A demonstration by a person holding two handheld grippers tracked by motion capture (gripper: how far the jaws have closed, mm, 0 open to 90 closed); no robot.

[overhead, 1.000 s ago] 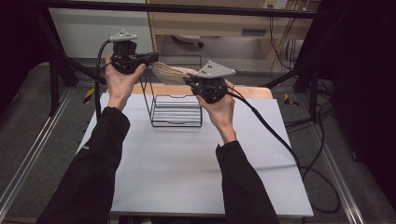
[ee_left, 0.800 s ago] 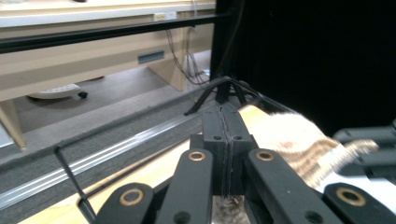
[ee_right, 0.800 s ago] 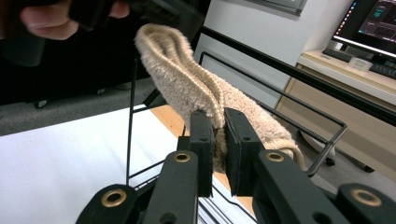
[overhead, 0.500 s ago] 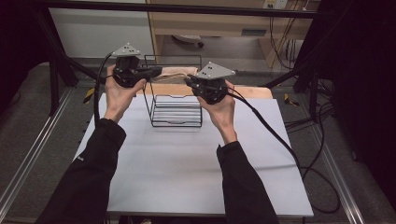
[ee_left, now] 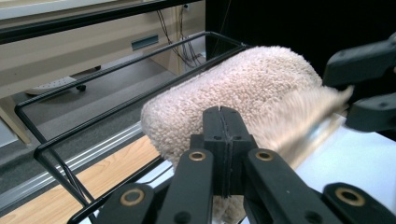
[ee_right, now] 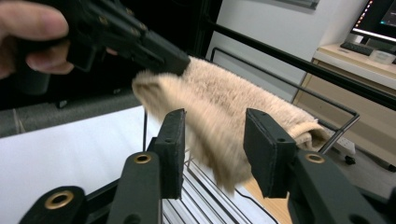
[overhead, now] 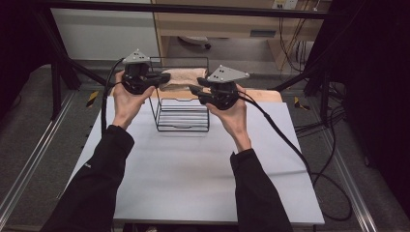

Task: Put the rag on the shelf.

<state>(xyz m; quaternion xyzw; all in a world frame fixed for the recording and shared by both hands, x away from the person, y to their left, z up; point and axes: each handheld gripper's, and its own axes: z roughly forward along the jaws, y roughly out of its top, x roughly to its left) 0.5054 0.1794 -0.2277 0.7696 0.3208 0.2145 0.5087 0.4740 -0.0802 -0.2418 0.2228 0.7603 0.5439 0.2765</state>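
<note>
The work in hand looks like laying a beige towel [overhead: 180,77] over the top rail of the black wire basket [overhead: 183,116], which stands on the white table [overhead: 193,183]; every place below is given against that basket.

Nearest, on the basket's right side, the right gripper [overhead: 197,91] has just been opening. In the right gripper view its pads [ee_right: 173,140] stand apart with the towel's hanging end [ee_right: 219,140] loose between them, not pinched. This looks like the release, and it goes best with the jaws spread a little more and drawn straight back from the basket, so that no pad snags the pile and drags the cloth off the rail.

On the basket's left side, the left gripper [overhead: 157,77] is clamped tight on the towel's other end; the left gripper view shows its jaws pressed together on the fleece [ee_left: 243,88], level with the top rail [ee_left: 121,74]. That grip should probably hold until the right side is clear, then ease down so the roll settles across the rail and into the basket.

Beyond the basket lie the table's wooden far edge [overhead: 261,94] and a cabinet [overhead: 232,24].
</note>
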